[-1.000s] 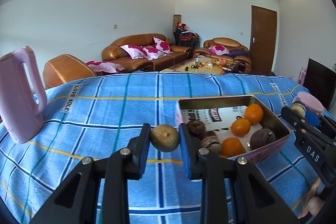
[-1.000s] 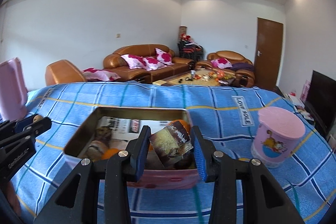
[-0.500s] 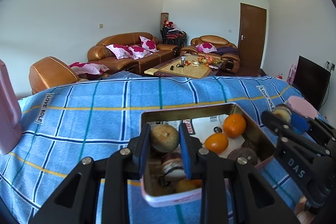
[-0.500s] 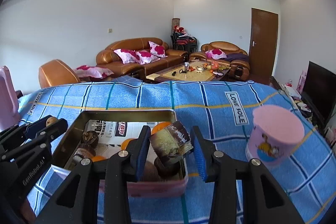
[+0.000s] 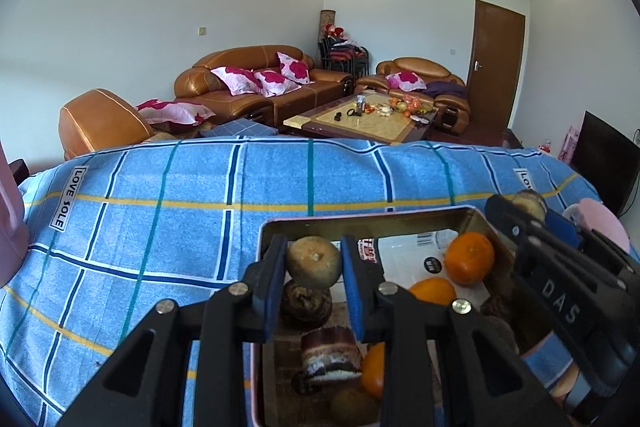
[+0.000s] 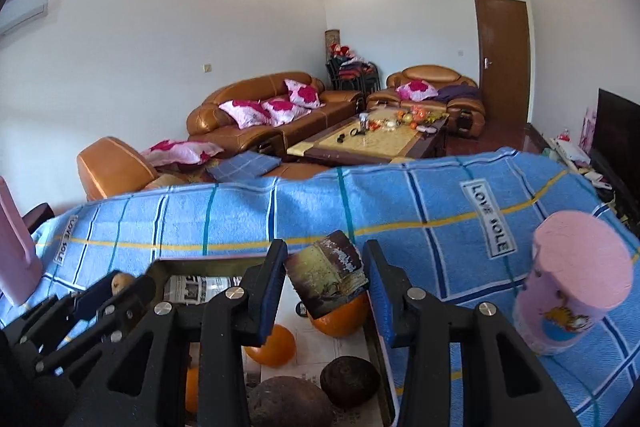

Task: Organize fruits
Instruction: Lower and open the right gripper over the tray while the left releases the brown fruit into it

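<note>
Mid-placement step, both hands loaded over the tin tray (image 5: 476, 217). Left gripper (image 5: 314, 269) has its jaws closed tight on a brownish-green round fruit (image 5: 314, 263), held above the tray's near-left part, over a dark wrinkled fruit (image 5: 306, 301) and a layered cake-like slice (image 5: 329, 353) already lying inside. Right gripper (image 6: 326, 281) has its jaws clamped on a tilted, flat brown-yellow block (image 6: 328, 275), held above the tray's right end, over an orange (image 6: 340, 315); it may be a toy slice, cannot tell. The tray sits on the desk under a blue plaid cloth (image 5: 160, 219) and already holds oranges and dark fruits on a paper lining. A pink cup (image 6: 572, 287) stands on the cloth just right of the tray. Next move, I'd judge: lower each piece into a free spot, then open the jaws. The space under the left load is crowded, so shift it toward bare paper first, or the round fruit could roll off the pile.
</note>
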Demonstrator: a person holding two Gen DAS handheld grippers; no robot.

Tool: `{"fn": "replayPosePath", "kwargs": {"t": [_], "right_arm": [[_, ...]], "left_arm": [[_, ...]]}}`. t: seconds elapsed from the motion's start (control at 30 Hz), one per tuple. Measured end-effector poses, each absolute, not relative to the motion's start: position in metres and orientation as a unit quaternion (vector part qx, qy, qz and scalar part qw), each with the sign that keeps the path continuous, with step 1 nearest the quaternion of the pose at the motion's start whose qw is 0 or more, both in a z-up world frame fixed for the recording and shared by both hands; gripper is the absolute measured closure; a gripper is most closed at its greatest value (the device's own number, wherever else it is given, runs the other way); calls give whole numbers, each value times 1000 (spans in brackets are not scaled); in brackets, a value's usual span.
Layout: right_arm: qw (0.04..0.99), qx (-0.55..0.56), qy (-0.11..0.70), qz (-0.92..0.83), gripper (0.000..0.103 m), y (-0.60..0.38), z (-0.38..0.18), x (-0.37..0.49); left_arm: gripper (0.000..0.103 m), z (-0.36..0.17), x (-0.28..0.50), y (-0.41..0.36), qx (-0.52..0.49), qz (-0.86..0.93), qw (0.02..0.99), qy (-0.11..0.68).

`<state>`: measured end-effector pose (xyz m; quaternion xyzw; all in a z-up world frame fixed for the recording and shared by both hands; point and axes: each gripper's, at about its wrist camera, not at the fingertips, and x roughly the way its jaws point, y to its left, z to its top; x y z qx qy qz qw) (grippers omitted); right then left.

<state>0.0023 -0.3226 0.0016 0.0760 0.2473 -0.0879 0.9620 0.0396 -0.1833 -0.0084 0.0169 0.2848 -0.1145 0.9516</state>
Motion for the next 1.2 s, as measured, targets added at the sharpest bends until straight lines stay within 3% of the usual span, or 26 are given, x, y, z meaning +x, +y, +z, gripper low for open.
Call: {"fn": "replayPosePath", "kwargs": {"t": [0.67,1.2], "right_arm": [[950,49,305,-51,61,-311,-20,36],[940,134,312,32,58,-323,-30,40]], "left_arm": [[74,-19,53,-191,23,-136,941,309],[75,-20,54,-188,16,-130,941,314]]}}
